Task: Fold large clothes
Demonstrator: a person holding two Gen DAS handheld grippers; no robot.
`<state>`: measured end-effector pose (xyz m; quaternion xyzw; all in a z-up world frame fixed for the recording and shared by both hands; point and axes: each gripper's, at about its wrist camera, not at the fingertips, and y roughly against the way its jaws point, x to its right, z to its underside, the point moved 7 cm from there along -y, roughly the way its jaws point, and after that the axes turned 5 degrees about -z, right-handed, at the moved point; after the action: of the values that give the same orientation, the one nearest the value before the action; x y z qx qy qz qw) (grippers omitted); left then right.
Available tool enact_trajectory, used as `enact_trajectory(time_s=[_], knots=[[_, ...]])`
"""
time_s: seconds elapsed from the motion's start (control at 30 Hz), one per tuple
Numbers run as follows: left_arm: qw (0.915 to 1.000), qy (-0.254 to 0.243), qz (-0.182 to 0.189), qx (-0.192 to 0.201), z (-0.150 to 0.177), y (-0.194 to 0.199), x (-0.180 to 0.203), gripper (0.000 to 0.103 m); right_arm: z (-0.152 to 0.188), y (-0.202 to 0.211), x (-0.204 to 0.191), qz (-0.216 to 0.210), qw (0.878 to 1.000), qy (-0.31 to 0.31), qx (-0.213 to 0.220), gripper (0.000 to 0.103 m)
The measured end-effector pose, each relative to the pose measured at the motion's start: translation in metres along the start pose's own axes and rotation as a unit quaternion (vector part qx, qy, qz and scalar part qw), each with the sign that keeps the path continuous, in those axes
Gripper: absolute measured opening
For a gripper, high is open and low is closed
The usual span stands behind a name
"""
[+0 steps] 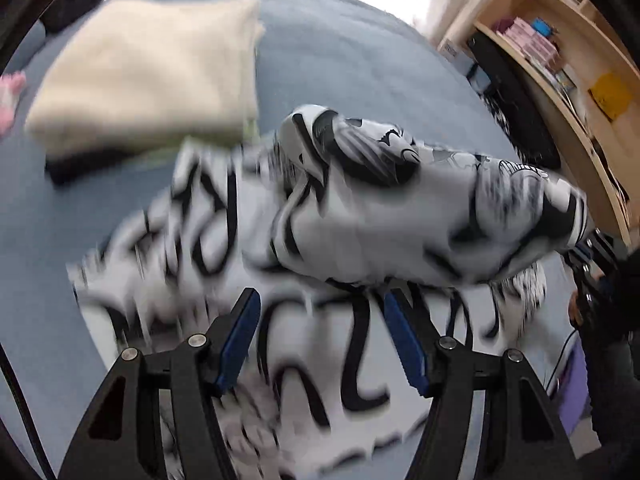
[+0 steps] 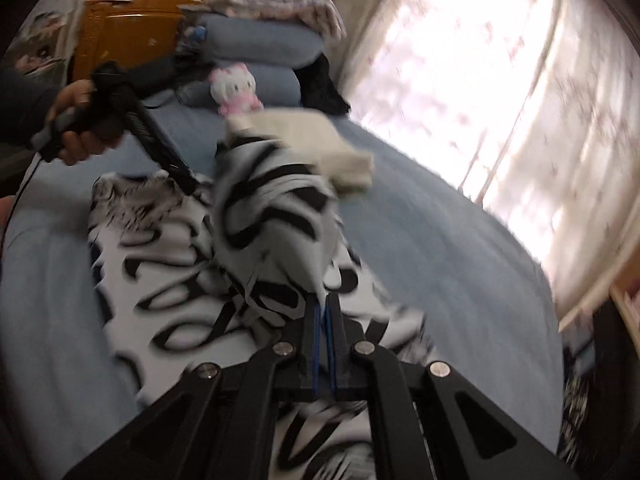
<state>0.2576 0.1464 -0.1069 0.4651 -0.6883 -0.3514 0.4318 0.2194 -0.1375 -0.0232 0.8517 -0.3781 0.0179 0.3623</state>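
Observation:
A large white garment with black lettering (image 1: 304, 320) lies spread on the blue bed (image 1: 360, 52). One part of it (image 1: 400, 208) is lifted and hangs across the left wrist view. My left gripper (image 1: 318, 300) is open just above the cloth, holding nothing. My right gripper (image 2: 323, 304) is shut on a raised fold of the garment (image 2: 276, 216), which stands up in front of it. The left gripper (image 2: 176, 168) also shows in the right wrist view, held by a hand at the far side of the garment.
A folded beige cloth (image 1: 148, 76) lies on a dark one beyond the garment. Blue pillows (image 2: 256, 44) and a pink plush toy (image 2: 236, 88) sit at the bed's head. A wooden shelf (image 1: 568, 60) stands to the right, a curtained window (image 2: 500, 80) beside the bed.

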Motion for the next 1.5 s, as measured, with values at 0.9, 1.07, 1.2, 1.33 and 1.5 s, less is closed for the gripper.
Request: enact_trajectory(time_s=[0.9, 1.07, 1.2, 1.33, 1.5], knots=[[0.9749, 0.101, 0.191, -0.056, -0.03, -0.022, 0.046, 0.077, 0.1, -0.029, 0.04, -0.188, 0.697, -0.692, -0.008, 0.071], [0.9723, 0.126, 0.183, -0.072, -0.043, -0.062, 0.039, 0.077, 0.108, -0.076, 0.044, -0.205, 0.67, -0.713, -0.025, 0.071], [0.9786, 0.112, 0.155, -0.077, -0.05, -0.089, 0.043, 0.075, 0.108, -0.104, 0.053, -0.201, 0.669, -0.715, -0.021, 0.07], [0.9886, 0.079, 0.112, -0.063, -0.061, -0.1, 0.05, 0.017, 0.085, -0.111, 0.069, -0.165, 0.734, -0.659, -0.007, 0.052], [0.9936, 0.068, 0.086, 0.025, -0.082, -0.086, 0.062, 0.007, 0.023, -0.101, 0.098, -0.105, 0.844, -0.525, 0.035, 0.006]])
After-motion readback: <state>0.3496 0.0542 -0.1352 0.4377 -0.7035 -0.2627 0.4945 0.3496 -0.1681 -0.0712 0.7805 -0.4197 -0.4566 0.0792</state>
